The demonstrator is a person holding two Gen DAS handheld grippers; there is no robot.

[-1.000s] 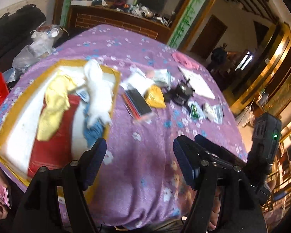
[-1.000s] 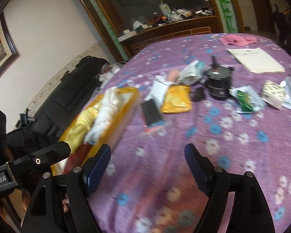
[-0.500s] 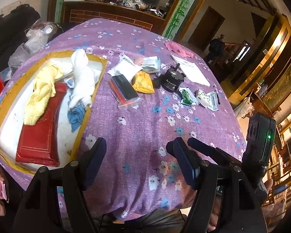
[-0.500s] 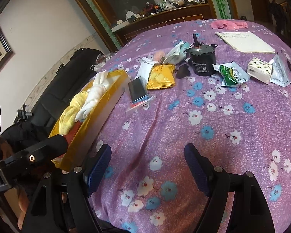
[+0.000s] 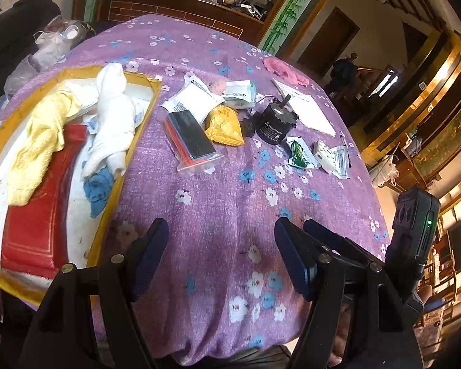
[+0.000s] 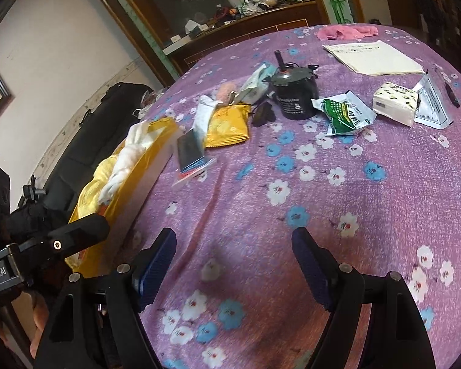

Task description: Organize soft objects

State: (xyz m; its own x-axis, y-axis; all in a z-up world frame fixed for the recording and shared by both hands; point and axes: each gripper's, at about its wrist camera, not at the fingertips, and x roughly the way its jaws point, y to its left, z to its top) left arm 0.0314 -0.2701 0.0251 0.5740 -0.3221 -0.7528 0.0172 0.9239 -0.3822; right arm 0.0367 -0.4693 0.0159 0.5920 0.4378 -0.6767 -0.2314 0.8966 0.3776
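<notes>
Ahead, both grippers spread empty, black motor, yellow packet, yellow-rimmed tray holding towels.

1. Black motor upright on the purple floral cloth.
2. Yellow packet just left of the motor.
3. Green sachet beside a tissue pack.
4. White papers behind them.
5. Black pen at the right edge.
</notes>
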